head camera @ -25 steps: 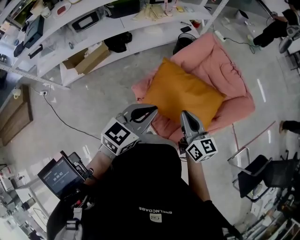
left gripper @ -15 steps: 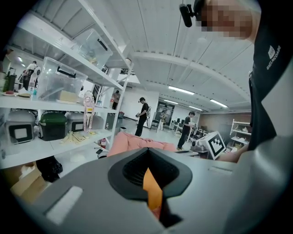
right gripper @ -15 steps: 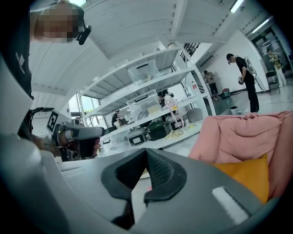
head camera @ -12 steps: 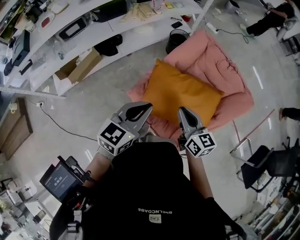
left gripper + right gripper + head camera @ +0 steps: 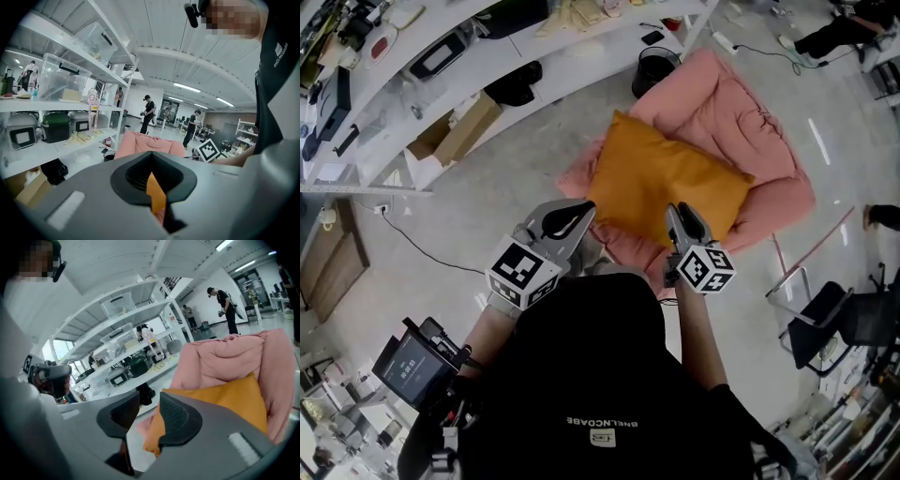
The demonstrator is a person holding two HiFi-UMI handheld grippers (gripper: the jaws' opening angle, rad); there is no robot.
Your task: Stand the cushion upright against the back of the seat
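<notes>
Seat (image 5: 741,103): pink and padded, on the floor, its back on the far side.
Cushion (image 5: 666,183): orange, spread across the seat in front of its back.
Left gripper (image 5: 589,206): at the seat's near left edge. Its jaws are drawn together to a slit that shows a strip of cushion, with nothing seen clamped.
Right gripper (image 5: 682,211): at the seat's near edge. Its jaws have just been opening and stand partly apart. The cushion's corner shows in the gap, and the pads are clear of it.

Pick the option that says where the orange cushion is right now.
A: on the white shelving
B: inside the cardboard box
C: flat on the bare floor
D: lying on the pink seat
D: the orange cushion rests on the pink seat, well away from the shelving and the cardboard box.
</notes>
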